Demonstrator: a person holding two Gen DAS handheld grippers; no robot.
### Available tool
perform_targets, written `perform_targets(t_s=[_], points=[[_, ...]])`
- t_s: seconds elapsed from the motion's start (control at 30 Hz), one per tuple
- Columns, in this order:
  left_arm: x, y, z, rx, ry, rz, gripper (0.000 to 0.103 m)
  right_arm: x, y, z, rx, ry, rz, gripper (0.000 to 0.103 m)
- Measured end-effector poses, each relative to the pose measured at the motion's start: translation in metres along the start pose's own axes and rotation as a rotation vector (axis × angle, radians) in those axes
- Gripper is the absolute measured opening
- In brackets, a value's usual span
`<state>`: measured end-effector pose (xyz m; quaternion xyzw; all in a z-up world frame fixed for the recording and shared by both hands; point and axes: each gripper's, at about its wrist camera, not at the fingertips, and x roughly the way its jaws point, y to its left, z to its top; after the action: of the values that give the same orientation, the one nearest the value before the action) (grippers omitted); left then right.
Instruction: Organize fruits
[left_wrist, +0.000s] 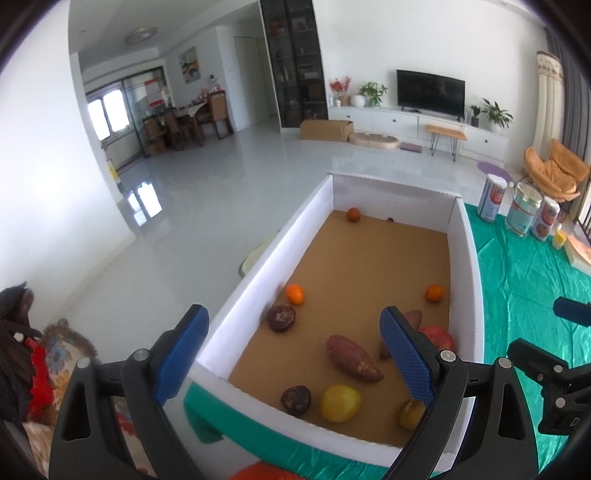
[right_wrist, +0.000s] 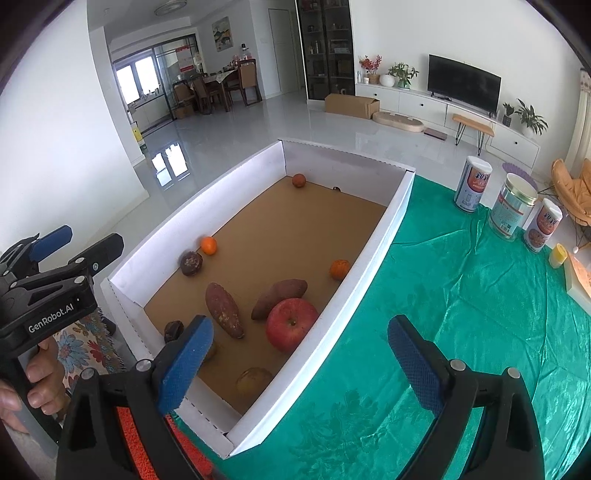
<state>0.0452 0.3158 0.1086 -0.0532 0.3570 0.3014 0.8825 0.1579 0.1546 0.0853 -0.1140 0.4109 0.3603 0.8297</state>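
A white box (left_wrist: 258, 273) (right_wrist: 391, 221) with a brown floor lies on a green cloth and holds the fruits. Inside are a red apple (right_wrist: 291, 323) (left_wrist: 439, 338), two sweet potatoes (right_wrist: 223, 310) (right_wrist: 279, 297) (left_wrist: 352, 358), two oranges (left_wrist: 294, 294) (left_wrist: 434, 293) (right_wrist: 208, 245) (right_wrist: 340, 268), dark round fruits (left_wrist: 281, 317) (left_wrist: 295, 400) (right_wrist: 191, 263), a yellow fruit (left_wrist: 340, 403) and a yellow-brown one (left_wrist: 410, 413) (right_wrist: 254, 382). My left gripper (left_wrist: 293, 358) is open and empty above the box's near end. My right gripper (right_wrist: 299, 365) is open and empty over the box's near right corner.
An orange mesh item (right_wrist: 136, 443) (left_wrist: 258, 472) lies at the near edge below the grippers. Three canisters (right_wrist: 472, 184) (right_wrist: 511, 206) (right_wrist: 543, 225) and a small yellow bottle (right_wrist: 557, 255) stand on the green cloth (right_wrist: 461, 314) at the right. A small reddish fruit (left_wrist: 353, 214) sits at the box's far end.
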Motion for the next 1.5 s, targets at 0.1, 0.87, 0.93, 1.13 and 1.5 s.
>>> perform_targets(t_s=[0.1, 0.87, 0.93, 1.13, 1.5], points=[[0.003, 0.004, 0.001, 0.033, 0.022, -0.032, 0.095, -0.007, 0.003, 0.006, 0.027, -0.002, -0.004, 0.098], [0.005, 0.023, -0.012, 0.074, 0.134, -0.001, 0.097, -0.018, 0.044, 0.001, 0.101, 0.096, 0.053, 0.103], [0.003, 0.028, -0.013, 0.063, 0.133, 0.013, 0.097, -0.020, 0.048, 0.003, 0.070, 0.077, -0.002, 0.103], [0.002, 0.033, -0.013, 0.042, 0.182, 0.008, 0.097, -0.019, 0.051, 0.000, 0.035, 0.111, -0.084, 0.103], [-0.005, 0.047, 0.003, 0.017, 0.207, -0.028, 0.097, -0.026, 0.066, 0.007, 0.035, 0.142, -0.058, 0.103]])
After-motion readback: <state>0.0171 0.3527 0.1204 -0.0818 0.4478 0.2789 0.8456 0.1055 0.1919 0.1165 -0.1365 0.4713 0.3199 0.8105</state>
